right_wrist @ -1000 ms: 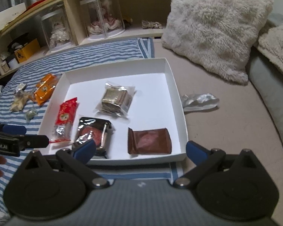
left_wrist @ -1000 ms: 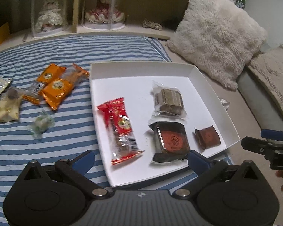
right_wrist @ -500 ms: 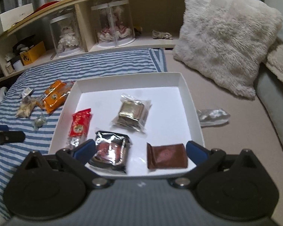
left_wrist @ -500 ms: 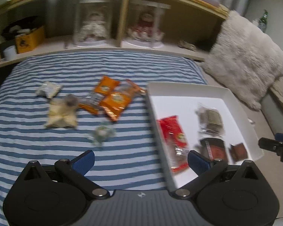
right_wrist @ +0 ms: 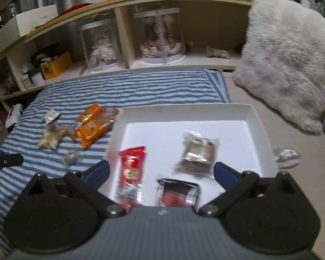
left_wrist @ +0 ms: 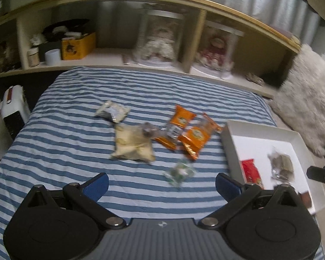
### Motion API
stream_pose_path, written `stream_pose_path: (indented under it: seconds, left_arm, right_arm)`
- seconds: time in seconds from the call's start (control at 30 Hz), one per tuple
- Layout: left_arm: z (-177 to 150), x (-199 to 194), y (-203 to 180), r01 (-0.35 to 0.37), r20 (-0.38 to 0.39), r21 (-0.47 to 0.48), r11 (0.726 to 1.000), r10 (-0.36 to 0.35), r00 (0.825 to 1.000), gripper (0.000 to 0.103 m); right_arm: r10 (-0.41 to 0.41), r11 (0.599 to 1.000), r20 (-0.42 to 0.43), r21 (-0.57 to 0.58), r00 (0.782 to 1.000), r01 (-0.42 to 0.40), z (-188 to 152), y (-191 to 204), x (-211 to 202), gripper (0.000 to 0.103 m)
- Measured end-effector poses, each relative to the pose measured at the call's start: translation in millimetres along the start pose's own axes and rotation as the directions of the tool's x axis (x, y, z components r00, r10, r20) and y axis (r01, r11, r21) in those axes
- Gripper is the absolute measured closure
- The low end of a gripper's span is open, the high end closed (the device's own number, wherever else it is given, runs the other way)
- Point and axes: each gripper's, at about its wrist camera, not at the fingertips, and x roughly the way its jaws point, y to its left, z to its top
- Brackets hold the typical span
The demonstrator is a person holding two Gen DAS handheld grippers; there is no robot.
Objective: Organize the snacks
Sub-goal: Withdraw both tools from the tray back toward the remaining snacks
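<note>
- The left gripper (left_wrist: 161, 183) is hovering over the striped bed (left_wrist: 75, 147), its fingers (left_wrist: 96, 183) spread wide and gripping nothing.
- The right gripper (right_wrist: 160, 173) is hanging over the white tray (right_wrist: 262, 130), fingers (right_wrist: 224, 173) wide apart, touching nothing.
- Orange snack packets (left_wrist: 195, 135) are lying on the bed left of the tray; a red packet (right_wrist: 132, 166) is sitting inside it.

On the striped blanket (left_wrist: 75, 151) lie five loose snacks: two orange packets (left_wrist: 195, 136), one pale pouch (left_wrist: 132, 146), one small silver packet (left_wrist: 112, 113), one green-white candy (left_wrist: 179, 172). The white tray (right_wrist: 260, 127) holds one red packet (right_wrist: 132, 169), one clear-wrapped cake (right_wrist: 198, 152), one dark foil pack (right_wrist: 177, 192); a brown one (left_wrist: 304, 199) shows in the left view's lower right.
</note>
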Motion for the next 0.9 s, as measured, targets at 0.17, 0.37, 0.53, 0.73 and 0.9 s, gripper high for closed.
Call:
stream_pose_path:
  seconds: [0.17, 0.37, 0.53, 0.73, 0.9]
  left_arm:
    - [3.2, 9.8, 26.2, -0.024, 0.016, -0.035, 0.999, 0.025, 1.000, 0.000]
    - [5.6, 24.3, 43.1, -0.048, 0.023, -0.024, 0.999, 0.048, 0.999, 0.000]
    - [8.5, 43.5, 52.1, -0.042, 0.040, -0.041, 0.998, 0.044, 0.998, 0.000]
    - [12.7, 73.0, 57.9, -0.026, 0.027, -0.048, 0.998, 0.027, 0.999, 0.000]
    - [18.9, 97.9, 64.3, 0.017, 0.024, -0.096, 0.995, -0.015, 1.000, 0.000]
  right_arm:
    - [0.042, 0.999, 0.010, -0.027, 0.999, -0.041, 6.0, 34.2, 16.3, 0.000]
    - [0.108, 0.993, 0.022, -0.047, 0.994, -0.107, 5.2, 76.1, 42.9, 0.000]
    - [0.153, 0.980, -0.004, -0.129, 0.988, -0.152, 0.2, 111.9, 71.5, 0.000]
    - [0.193, 0.958, -0.012, -0.212, 0.981, -0.191, -7.6, 144.5, 114.4, 0.001]
    - [0.249, 0.930, -0.039, -0.268, 0.968, -0.251, -13.8, 160.6, 144.1, 0.008]
